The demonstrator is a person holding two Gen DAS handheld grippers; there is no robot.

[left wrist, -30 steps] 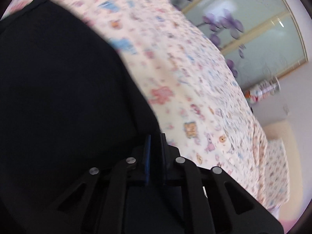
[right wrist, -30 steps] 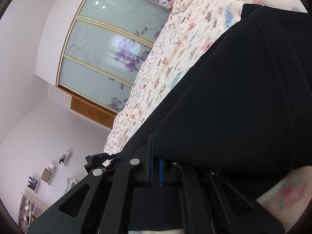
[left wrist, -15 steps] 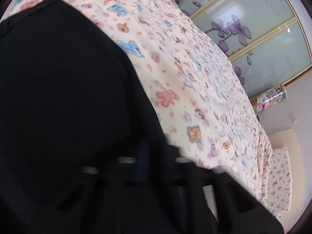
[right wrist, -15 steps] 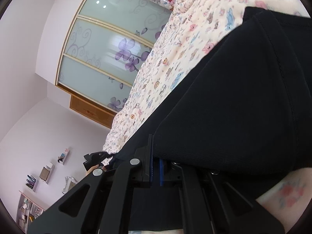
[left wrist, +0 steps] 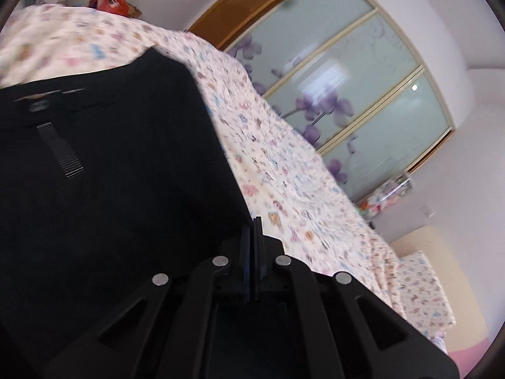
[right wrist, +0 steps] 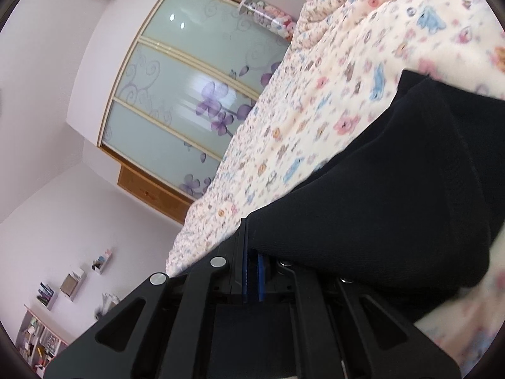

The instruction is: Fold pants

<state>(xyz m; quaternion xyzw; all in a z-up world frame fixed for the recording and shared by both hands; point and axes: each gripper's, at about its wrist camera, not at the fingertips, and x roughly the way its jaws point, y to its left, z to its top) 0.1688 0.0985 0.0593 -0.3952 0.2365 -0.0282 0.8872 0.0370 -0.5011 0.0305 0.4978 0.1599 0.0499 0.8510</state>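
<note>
The black pants (left wrist: 110,164) lie on a bed with a cream cartoon-print sheet (left wrist: 284,164); their waistband with a belt loop shows at the upper left of the left wrist view. My left gripper (left wrist: 252,240) is shut on the pants' edge at its right side. In the right wrist view the black pants (right wrist: 394,195) hang in folds to the right. My right gripper (right wrist: 252,252) is shut on a fold of the fabric, which drapes over the right finger.
A wardrobe with frosted glass doors and purple flowers (left wrist: 341,94) stands beyond the bed, also in the right wrist view (right wrist: 189,101). A pillow (left wrist: 419,287) lies at the bed's head. Wall shelves (right wrist: 72,281) hang on the lilac wall.
Both grippers have risen and tilted while still holding the pants. The left view now shows the waistband and more of the room; the right view shows more sheet beyond the fabric.
</note>
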